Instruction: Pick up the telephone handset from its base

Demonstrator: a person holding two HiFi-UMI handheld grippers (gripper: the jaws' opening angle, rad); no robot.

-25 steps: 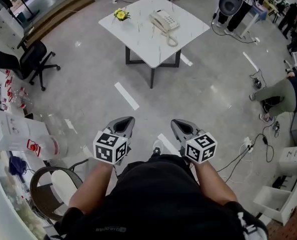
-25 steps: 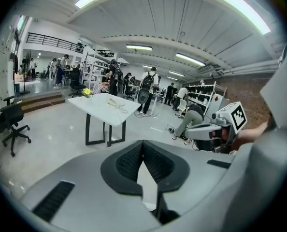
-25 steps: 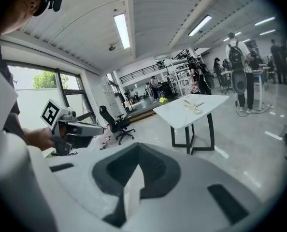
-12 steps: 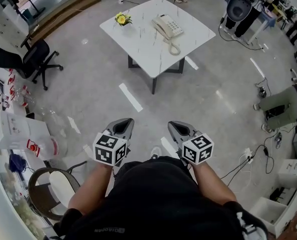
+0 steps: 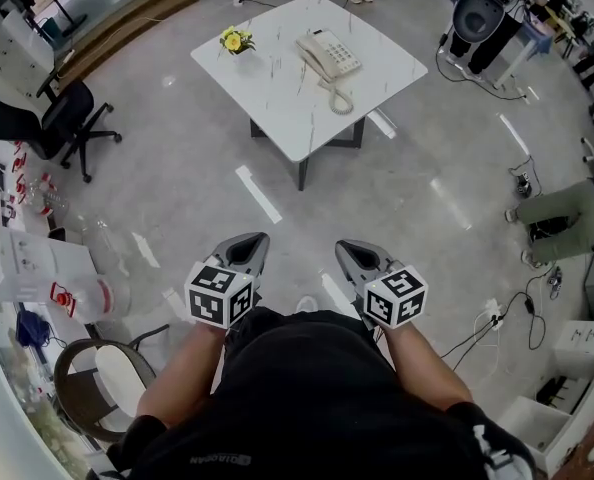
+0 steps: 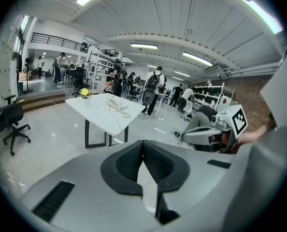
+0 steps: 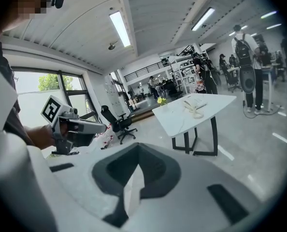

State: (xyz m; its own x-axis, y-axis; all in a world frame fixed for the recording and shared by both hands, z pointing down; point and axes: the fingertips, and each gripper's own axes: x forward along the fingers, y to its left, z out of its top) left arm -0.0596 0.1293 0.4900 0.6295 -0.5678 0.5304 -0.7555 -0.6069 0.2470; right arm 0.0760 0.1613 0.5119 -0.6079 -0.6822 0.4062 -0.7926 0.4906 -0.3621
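Nothing was done yet: the handset (image 5: pixel 314 58) lay on its base (image 5: pixel 341 54) on the bench (image 5: pixel 277 108), well apart from the left claw (image 5: pixel 249 242) and right claw (image 5: pixel 348 249) (both clenched, empty); approach and grasp remained.

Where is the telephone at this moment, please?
In the head view, the telephone sits on the white table near the top centre, to the right of the yellow flowers.
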